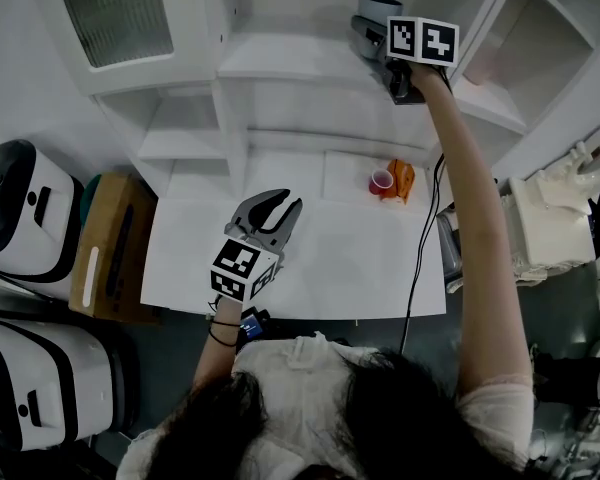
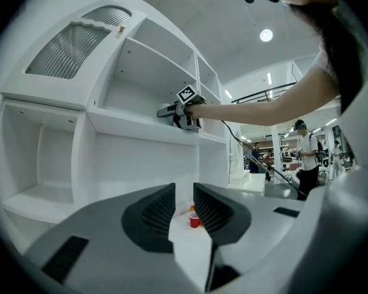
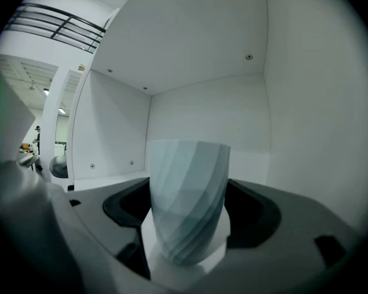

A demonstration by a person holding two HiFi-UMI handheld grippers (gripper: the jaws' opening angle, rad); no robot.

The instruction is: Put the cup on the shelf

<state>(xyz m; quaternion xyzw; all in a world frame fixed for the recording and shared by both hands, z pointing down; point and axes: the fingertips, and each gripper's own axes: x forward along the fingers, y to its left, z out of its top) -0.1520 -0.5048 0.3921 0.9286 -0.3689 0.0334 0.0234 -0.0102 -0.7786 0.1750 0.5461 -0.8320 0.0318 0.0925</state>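
Observation:
A pale blue-grey faceted cup (image 3: 188, 201) stands upright between the jaws of my right gripper (image 3: 189, 216), whose pads touch both its sides. Its base rests on the white floor of an upper shelf compartment (image 3: 110, 179). From the head view the cup (image 1: 378, 6) sits at the top of the shelf unit (image 1: 280, 63), and my right gripper (image 1: 372, 30) is raised to it on an outstretched arm. My left gripper (image 1: 280, 208) hangs low over the white table (image 1: 310, 268), open and holding nothing (image 2: 184, 196).
A small red cup (image 1: 382, 181) and an orange object (image 1: 403, 178) sit at the table's back right. White appliances (image 1: 20, 208) and a brown box (image 1: 110, 243) stand at the left. A black cable (image 1: 420, 248) runs down the right side. People (image 2: 306, 158) stand far off.

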